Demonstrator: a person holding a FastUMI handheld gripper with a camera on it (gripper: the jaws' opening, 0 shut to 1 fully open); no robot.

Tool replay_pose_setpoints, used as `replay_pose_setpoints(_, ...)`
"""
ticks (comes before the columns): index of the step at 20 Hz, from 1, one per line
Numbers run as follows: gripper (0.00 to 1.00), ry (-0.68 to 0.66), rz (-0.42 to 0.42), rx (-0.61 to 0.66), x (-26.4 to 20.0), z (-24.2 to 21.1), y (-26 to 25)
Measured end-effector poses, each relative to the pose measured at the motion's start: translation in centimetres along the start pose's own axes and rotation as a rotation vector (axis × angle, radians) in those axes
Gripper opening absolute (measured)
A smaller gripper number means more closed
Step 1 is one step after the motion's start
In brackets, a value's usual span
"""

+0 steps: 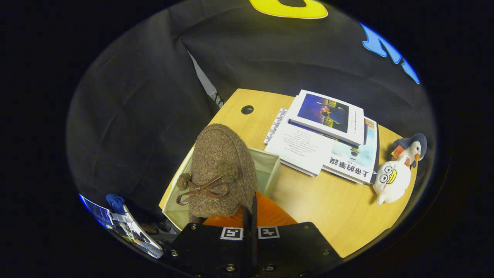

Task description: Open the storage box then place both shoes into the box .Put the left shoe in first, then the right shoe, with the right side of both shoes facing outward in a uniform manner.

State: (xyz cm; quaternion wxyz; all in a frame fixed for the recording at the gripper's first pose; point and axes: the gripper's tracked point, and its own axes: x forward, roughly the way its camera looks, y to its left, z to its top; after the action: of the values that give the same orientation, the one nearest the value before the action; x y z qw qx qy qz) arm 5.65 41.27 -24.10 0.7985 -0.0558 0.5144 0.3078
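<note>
A brown fuzzy shoe (222,166) with a brown bow and pompoms hangs just ahead of my fingers, toe pointing away, its orange lining (270,216) toward me. My gripper (250,218) is shut on the rim of the shoe's opening, fingers nearly together. The shoe is over the open pale fabric storage box (271,166), which stands on the left corner of the wooden table (332,208). The shoe hides most of the box's inside, so I cannot tell whether another shoe lies in it.
A stack of books (328,135) lies beyond and to the right of the box. A white plush duck (393,179) with a small penguin toy (415,146) sits at the table's right edge. A cable hole (247,109) marks the far corner. Clutter (123,224) lies below the table's left side.
</note>
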Motion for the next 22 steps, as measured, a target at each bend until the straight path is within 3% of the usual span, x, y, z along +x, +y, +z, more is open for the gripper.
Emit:
replay_pose_setpoints(16,0.02,0.064,-0.031,-0.063,3.6,-0.2,2.7)
replay_pose_setpoints(17,0.07,0.060,-0.016,-0.062,3.9,-0.6,2.9)
replay_pose_setpoints(22,0.85,-0.037,-0.015,-0.046,1.0,1.0,1.4)
